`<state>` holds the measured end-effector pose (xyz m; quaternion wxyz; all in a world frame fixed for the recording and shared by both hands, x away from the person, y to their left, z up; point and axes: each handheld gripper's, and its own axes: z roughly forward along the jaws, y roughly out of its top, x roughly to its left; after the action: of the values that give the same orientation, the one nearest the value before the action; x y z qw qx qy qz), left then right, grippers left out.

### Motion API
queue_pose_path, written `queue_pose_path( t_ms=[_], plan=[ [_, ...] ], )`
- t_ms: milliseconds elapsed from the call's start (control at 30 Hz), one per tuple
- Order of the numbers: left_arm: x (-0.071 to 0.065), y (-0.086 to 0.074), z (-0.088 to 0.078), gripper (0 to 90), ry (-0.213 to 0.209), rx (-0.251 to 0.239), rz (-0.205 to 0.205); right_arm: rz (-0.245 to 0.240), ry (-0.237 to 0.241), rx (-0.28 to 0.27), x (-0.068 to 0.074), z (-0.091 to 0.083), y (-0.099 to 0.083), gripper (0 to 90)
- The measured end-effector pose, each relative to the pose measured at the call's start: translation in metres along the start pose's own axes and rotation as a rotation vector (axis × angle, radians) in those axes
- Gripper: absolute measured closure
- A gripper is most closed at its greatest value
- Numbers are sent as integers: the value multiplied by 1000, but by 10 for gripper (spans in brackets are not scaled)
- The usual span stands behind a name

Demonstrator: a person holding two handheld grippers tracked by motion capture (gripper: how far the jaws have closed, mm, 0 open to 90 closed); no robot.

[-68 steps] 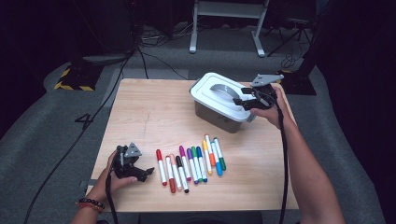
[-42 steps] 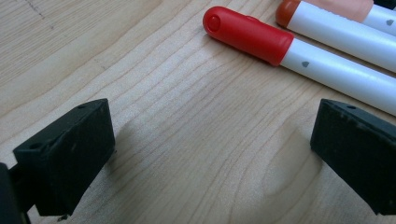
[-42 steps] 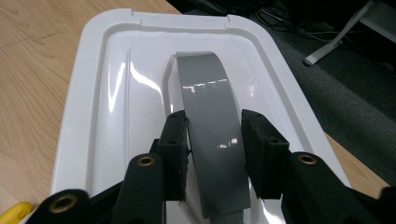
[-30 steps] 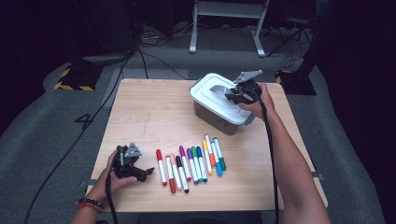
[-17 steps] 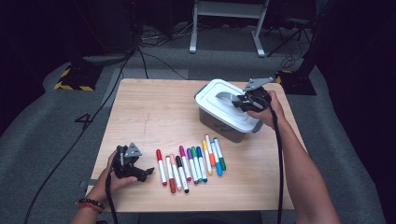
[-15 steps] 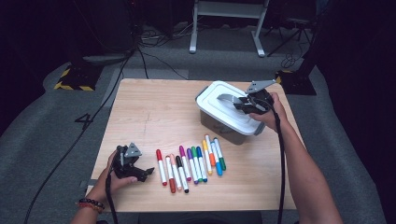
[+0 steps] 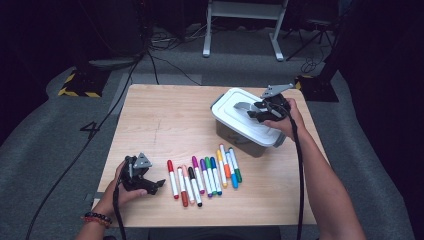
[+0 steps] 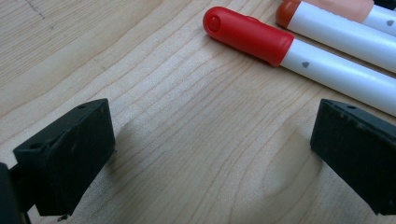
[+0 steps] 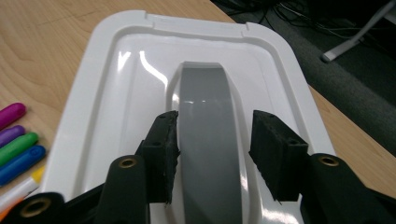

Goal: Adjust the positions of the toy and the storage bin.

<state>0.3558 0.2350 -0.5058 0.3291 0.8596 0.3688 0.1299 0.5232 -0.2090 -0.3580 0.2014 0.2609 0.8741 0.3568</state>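
Handle first: a flat grey plastic handle [image 9: 205, 140] runs along the middle of a glossy white rectangular lid [image 9: 116, 84] that sits shut on a translucent grey storage box [image 7: 239, 141]. The right gripper [image 9: 212, 149] hangs right over that handle, its two black jaws straddling it, one on each side. The jaws have just been opening; the left pad looks close against the handle's edge, the right pad stands clear with a gap of white lid showing, so nothing is clamped. In the high view the right gripper [image 7: 261, 111] sits over the lid, with its cable trailing back along the person's forearm.

The box stands toward the far right of the pale wooden worktop [image 7: 165, 120]. Just beside the box, on its near side, lies a row of capped felt markers [image 7: 205, 175], side by side, white barrels with red, orange, black, purple, green, blue and yellow caps. Their coloured caps also peek in at the lid's left edge in the right gripper view.

Well apart from the box, at the near left corner, the left gripper [image 7: 142, 176] rests low on the wood. Its jaws stand wide apart with bare wood between them, holding nothing. The red-capped marker [image 8: 247, 33] at the row's end lies just beyond its jaws.
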Motion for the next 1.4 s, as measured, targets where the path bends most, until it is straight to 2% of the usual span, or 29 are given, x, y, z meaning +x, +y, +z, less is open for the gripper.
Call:
queue_pose_path(
  t_ms=[33,67,100,133,233,367,467,500,533,600,633,667,733,767,800,833,867,900,933,967,1067,1133,1167,1200,1267,1300,1333,1367,1400],
  plan=[
    [0,0,0,1,0,0,-1,18,23,-5,-2,2,1,550],
    [0,0,0,1,0,0,-1,18,23,-5,-2,2,1,550],
    [0,0,0,1,0,0,0,21,35,-4,-3,3,1,633],
    [0,0,0,1,0,0,-1,10,46,-13,-2,3,2,656],
    [0,0,0,1,0,0,0,-3,42,-12,0,1,4,665],
    [0,0,0,1,0,0,0,-5,34,-39,0,-6,5,666],
    [0,0,0,1,0,0,0,-1,13,-77,-2,-19,8,666],
    [0,0,0,1,0,0,0,-7,-9,-99,-2,-30,9,666],
    [0,0,0,1,0,0,0,-7,-9,-99,-2,-30,9,666],
    [0,0,0,1,1,1,4,-16,-32,-108,-2,-42,10,666],
    [0,0,0,1,0,0,0,-21,-54,-119,-2,-55,8,666],
    [0,0,0,1,1,1,3,-21,-54,-119,-2,-55,8,666],
    [0,0,0,1,0,0,1,-22,-77,-126,-3,-68,5,666],
    [0,0,0,1,1,1,4,-17,-107,-131,-4,-80,-1,666],
    [0,0,0,1,1,1,4,-17,-107,-131,-4,-80,-1,666],
    [0,0,0,1,0,0,0,-9,-133,-129,-6,-92,-8,666],
    [0,0,0,1,0,0,0,-9,-133,-129,-6,-92,-8,666],
    [0,0,0,1,0,0,0,-5,-166,-127,-8,-102,-18,666],
    [0,0,0,1,0,0,0,-5,-166,-127,-8,-102,-18,666],
    [0,0,0,1,1,0,0,16,-181,-129,-11,-112,-28,667],
    [0,0,0,1,0,0,0,43,-220,-135,-17,-125,-46,666],
    [0,0,0,1,1,0,0,56,-230,-132,-19,-128,-52,667],
    [0,0,0,1,0,0,0,76,-256,-114,-23,-133,-64,667],
    [0,0,0,1,0,0,0,76,-256,-114,-23,-133,-64,667],
    [0,0,0,1,0,1,1,98,-276,-107,-27,-137,-76,667],
    [0,0,0,1,1,1,3,126,-290,-106,-31,-140,-88,667],
    [0,0,0,1,2,1,3,126,-290,-106,-31,-140,-88,667],
    [0,0,0,1,2,1,2,140,-325,-92,-34,-141,-99,667],
    [0,0,0,1,2,1,3,140,-325,-92,-34,-141,-99,667]
  ],
)
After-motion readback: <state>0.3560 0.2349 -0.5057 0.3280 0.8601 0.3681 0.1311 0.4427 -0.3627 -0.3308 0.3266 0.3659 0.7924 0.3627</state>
